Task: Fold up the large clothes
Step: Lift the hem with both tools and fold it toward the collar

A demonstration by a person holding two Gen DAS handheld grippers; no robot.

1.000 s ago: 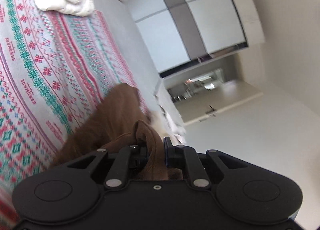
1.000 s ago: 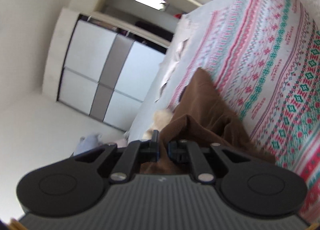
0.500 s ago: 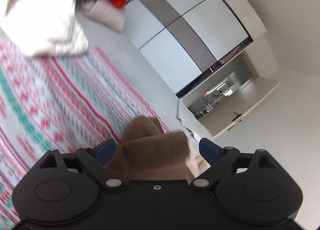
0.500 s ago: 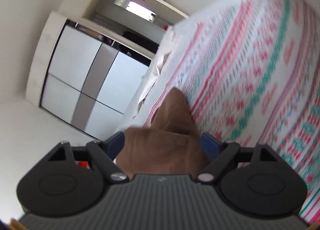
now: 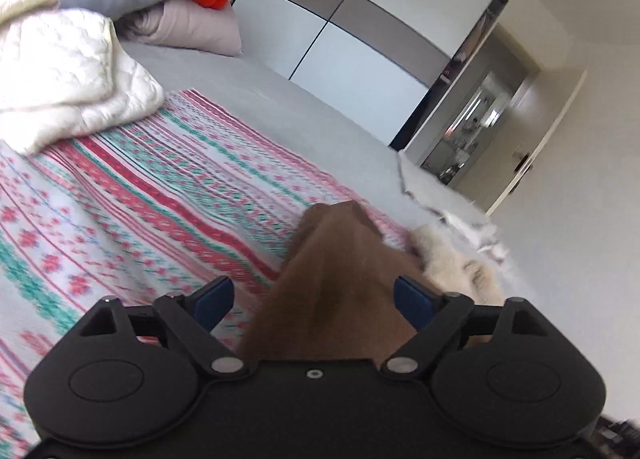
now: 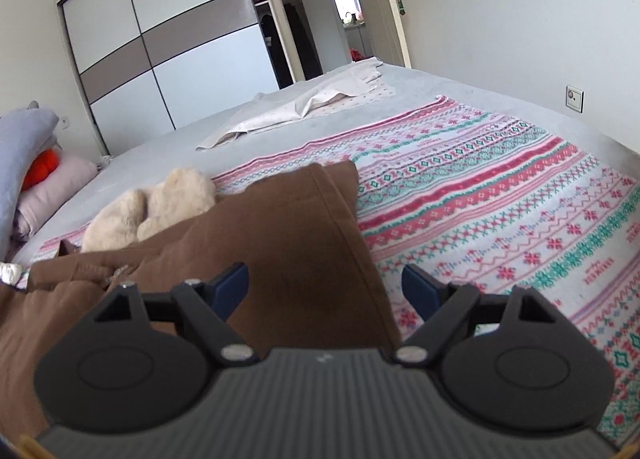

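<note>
Garment: my brown garment [image 6: 296, 243] lies flat on the blanket [image 6: 520, 195], long axis running away, corner pointing far.
Left gripper [image 5: 314, 297]: fingers wide, gripping nothing.
Right gripper [image 6: 326, 287]: wide too.

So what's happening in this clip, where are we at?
A person with a handheld gripper in each hand is folding a brown garment on a bed covered by a patterned blanket. Both the left gripper and the right gripper are open, with the cloth lying between their fingers, not pinched. A cream plush toy sits beside the garment.
</note>
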